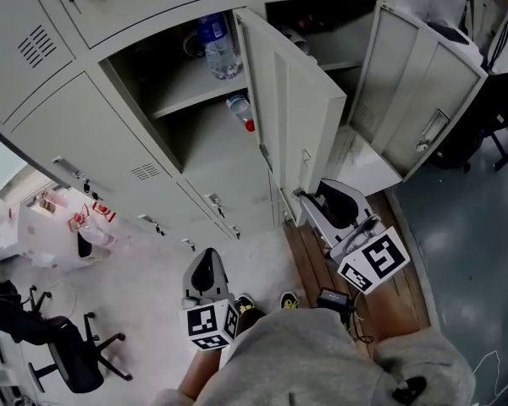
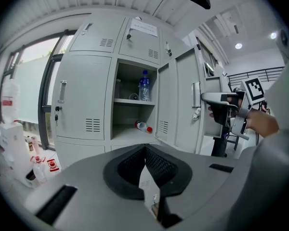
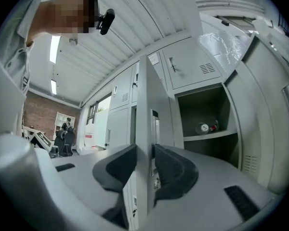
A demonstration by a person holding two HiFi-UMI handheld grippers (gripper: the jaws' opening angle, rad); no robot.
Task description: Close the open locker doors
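Steel locker door (image 1: 289,100), likely stiff yet light on its hinges; right gripper (image 3: 145,153) clamps its free edge at six o'clock, left gripper (image 2: 145,150) closed, empty.

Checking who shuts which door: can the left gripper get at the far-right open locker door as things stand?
Probably not directly: the nearer open door stands between the left gripper and the far-right door, with the right gripper clamped on that nearer door's edge.
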